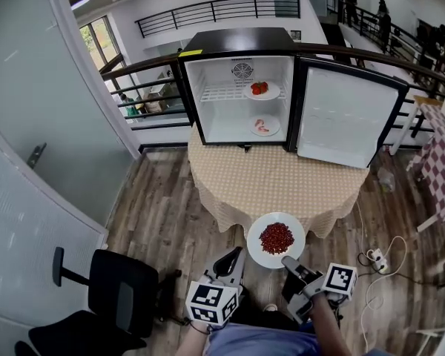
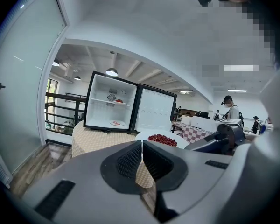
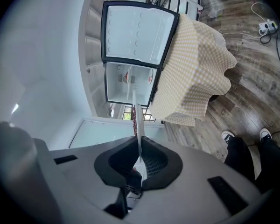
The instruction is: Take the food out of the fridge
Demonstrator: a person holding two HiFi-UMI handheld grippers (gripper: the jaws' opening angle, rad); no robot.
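Note:
A small black fridge (image 1: 241, 87) stands with its door (image 1: 346, 113) open on a round table with a checked cloth (image 1: 278, 180). Inside, a plate of red food (image 1: 260, 89) sits on the wire shelf and a plate of pink food (image 1: 264, 126) on the floor of the fridge. My right gripper (image 1: 288, 260) is shut on the near rim of a white plate of dark red food (image 1: 276, 239), held off the table's front edge. The right gripper view shows that plate (image 3: 136, 118) edge-on between the jaws. My left gripper (image 1: 236, 254) is shut and empty beside the plate.
A black office chair (image 1: 111, 288) stands on the wood floor at the left, beside a glass wall (image 1: 30, 124). A power strip and cable (image 1: 376, 258) lie at the right, near a red-checked table (image 1: 441, 165). A railing (image 1: 156, 76) runs behind the fridge.

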